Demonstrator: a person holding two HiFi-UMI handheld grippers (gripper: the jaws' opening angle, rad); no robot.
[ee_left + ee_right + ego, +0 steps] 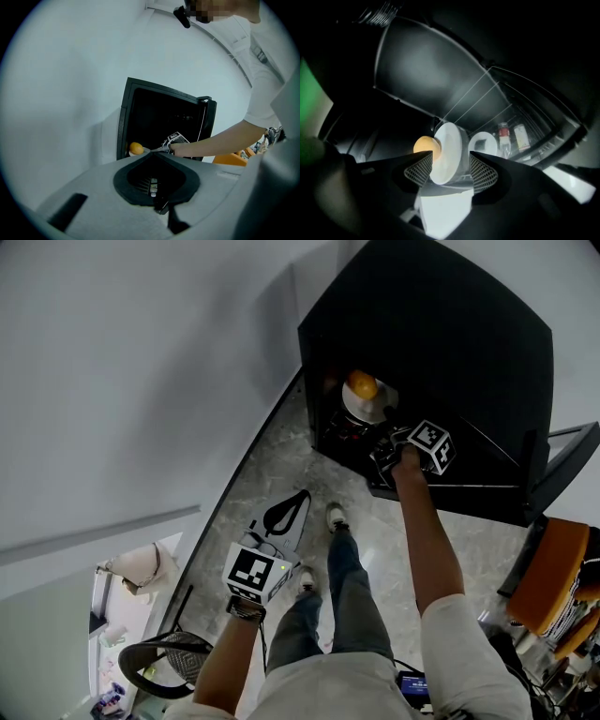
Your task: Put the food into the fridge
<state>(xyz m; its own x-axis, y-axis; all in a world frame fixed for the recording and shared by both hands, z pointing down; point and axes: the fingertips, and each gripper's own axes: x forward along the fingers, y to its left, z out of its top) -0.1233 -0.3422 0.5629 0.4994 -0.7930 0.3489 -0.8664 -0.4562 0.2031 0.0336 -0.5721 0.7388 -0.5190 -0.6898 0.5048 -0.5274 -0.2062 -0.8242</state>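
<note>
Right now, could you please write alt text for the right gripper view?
An open claw stands before a round white dish carrying an orange round fruit, inside a dark black fridge. A small bottle stands further right.

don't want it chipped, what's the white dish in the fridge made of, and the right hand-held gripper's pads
White dish: probably glazed ceramic, possibly plastic; smooth, even white, thick rim. Right hand-held gripper pads: look rubbery or plastic, matte, with a cross-hatched grid.
</note>
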